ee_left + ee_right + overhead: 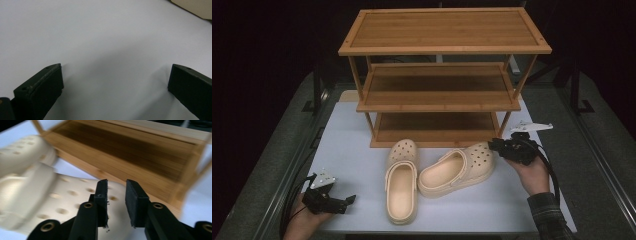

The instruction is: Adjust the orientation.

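Note:
Two cream clogs lie on the white table point(347, 150) in front of a three-shelf bamboo rack point(442, 85). The left clog point(402, 192) sits upright with its toe toward the rack. The right clog point(457, 172) lies slanted beside it, toe to the right. My right gripper point(493, 145) hovers at that toe; in the right gripper view its jaws point(116, 181) stand a narrow gap apart just over the perforated toe point(62, 202), with nothing pinched. My left gripper point(348, 200) rests near the table's front left corner, wide open point(116, 65) over bare tabletop.
The rack's bottom shelf point(130, 150) opens just behind the clogs. A cream edge point(197, 7) shows at the top right corner of the left gripper view. Dark floor and rails point(292, 165) flank the table on both sides.

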`<state>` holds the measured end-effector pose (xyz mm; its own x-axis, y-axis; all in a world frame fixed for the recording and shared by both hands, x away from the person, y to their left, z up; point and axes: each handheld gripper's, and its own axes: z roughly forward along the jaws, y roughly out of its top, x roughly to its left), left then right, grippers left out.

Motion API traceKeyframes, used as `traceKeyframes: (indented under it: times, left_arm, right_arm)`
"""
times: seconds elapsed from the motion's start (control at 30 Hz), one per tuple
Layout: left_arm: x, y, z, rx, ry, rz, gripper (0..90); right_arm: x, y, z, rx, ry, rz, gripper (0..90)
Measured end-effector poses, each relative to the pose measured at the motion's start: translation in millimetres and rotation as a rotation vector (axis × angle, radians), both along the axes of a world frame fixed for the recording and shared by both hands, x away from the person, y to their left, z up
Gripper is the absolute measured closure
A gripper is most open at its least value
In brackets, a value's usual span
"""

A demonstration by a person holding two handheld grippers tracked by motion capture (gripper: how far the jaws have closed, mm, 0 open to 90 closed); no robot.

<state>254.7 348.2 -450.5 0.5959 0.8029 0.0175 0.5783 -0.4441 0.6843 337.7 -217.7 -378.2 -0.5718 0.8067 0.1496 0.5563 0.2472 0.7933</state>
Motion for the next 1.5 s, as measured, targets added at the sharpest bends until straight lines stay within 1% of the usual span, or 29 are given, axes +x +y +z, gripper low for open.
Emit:
traceKeyframes:
  times: [0.03, 0.1, 0.2, 0.23, 0.27, 0.4, 0.43, 0.47, 0.57, 0.6, 0.63, 0.67, 0.73, 0.77, 0.87, 0.93, 1.03, 1.13, 1.27, 1.4, 1.47, 1.5]
  left_arm:
    - [0.0, 0.0, 0.0, 0.000, 0.000, 0.000, 0.0]
    - [0.0, 0.0, 0.1, 0.000, 0.001, 0.000, 0.0]
    - [0.0, -0.1, 0.0, -0.001, 0.001, 0.002, 0.0]
    - [0.0, 0.0, 0.1, 0.000, 0.002, 0.002, 0.0]
    - [0.0, 0.0, 0.1, 0.000, 0.001, 0.002, 0.0]
    - [-0.1, 0.0, 0.1, -0.001, 0.001, 0.001, 0.0]
    - [-0.1, 0.0, 0.1, -0.001, 0.001, 0.001, 0.0]
    - [-0.1, 0.0, 0.1, -0.001, 0.001, 0.002, 0.0]
    - [-0.1, 0.0, 0.1, -0.001, 0.001, 0.001, 0.0]
    - [-0.1, 0.0, 0.0, -0.001, 0.001, 0.001, 0.0]
    - [-0.2, 0.0, 0.0, -0.002, 0.001, 0.001, 0.0]
    - [-0.2, 0.0, 0.0, -0.001, 0.000, 0.001, 0.0]
    - [-0.2, 0.0, 0.0, -0.001, 0.001, 0.002, 0.0]
    - [-0.2, -0.2, -0.1, -0.004, 0.000, 0.003, 0.0]
    - [-0.2, 0.0, 0.0, -0.001, 0.000, 0.001, 0.0]
    - [-0.2, 0.0, 0.0, -0.001, 0.000, 0.002, 0.0]
    - [-0.2, 0.0, 0.0, -0.001, 0.000, 0.001, 0.0]
    - [-0.3, 0.0, 0.0, -0.002, 0.000, 0.001, 0.0]
    - [-0.2, 0.1, 0.1, 0.001, 0.001, -0.001, 0.0]
    - [-0.1, 0.1, 0.1, 0.002, 0.002, -0.001, 0.0]
    - [0.0, 0.1, 0.2, 0.002, 0.002, 0.000, 0.0]
    - [0.0, 0.1, 0.1, 0.001, 0.002, 0.000, 0.0]
  right_arm:
    - [-0.6, 2.7, 1.1, 0.005, -0.002, 0.008, 70.2]
    - [-2.9, 15.3, 6.2, 0.014, -0.003, 0.048, 68.3]
    - [-4.4, 32.3, 12.6, 0.042, 0.002, 0.094, 66.4]
    - [-4.6, 39.1, 14.5, 0.043, 0.005, 0.109, 65.7]
    - [-4.4, 47.7, 16.2, 0.039, 0.003, 0.128, 64.9]
    - [-1.6, 69.6, 17.3, 0.032, 0.005, 0.172, 61.5]
    - [0.9, 75.6, 15.9, 0.021, 0.017, 0.180, 59.7]
    - [1.9, 77.8, 15.1, 0.014, 0.023, 0.184, 59.0]
    - [6.5, 89.0, 7.4, -0.010, 0.056, 0.201, 59.0]
    - [6.8, 90.1, 6.2, -0.018, 0.059, 0.201, 58.9]
    - [7.0, 92.2, 3.7, -0.049, 0.062, 0.197, 59.0]
    - [7.0, 93.1, 2.3, -0.060, 0.069, 0.200, 59.5]
    - [5.9, 92.4, -0.1, -0.064, 0.055, 0.196, 62.8]
    - [5.8, 91.8, -0.2, -0.064, 0.055, 0.199, 63.9]
    - [5.2, 92.3, 0.8, -0.068, 0.055, 0.211, 68.0]
    - [4.1, 92.6, 2.0, -0.077, 0.050, 0.232, 69.0]
    - [2.7, 92.0, 1.9, -0.054, 0.077, 0.286, 69.2]
    - [-3.0, 92.0, 3.4, -0.062, 0.084, 0.324, 69.2]
    - [-13.6, 93.3, 3.6, -0.053, 0.092, 0.367, 69.1]
    - [-23.9, 95.8, 2.9, -0.045, 0.086, 0.391, 69.0]
    - [-26.3, 96.6, 3.1, -0.051, 0.078, 0.392, 68.2]
    - [-26.2, 96.4, 3.2, -0.047, 0.076, 0.389, 66.5]
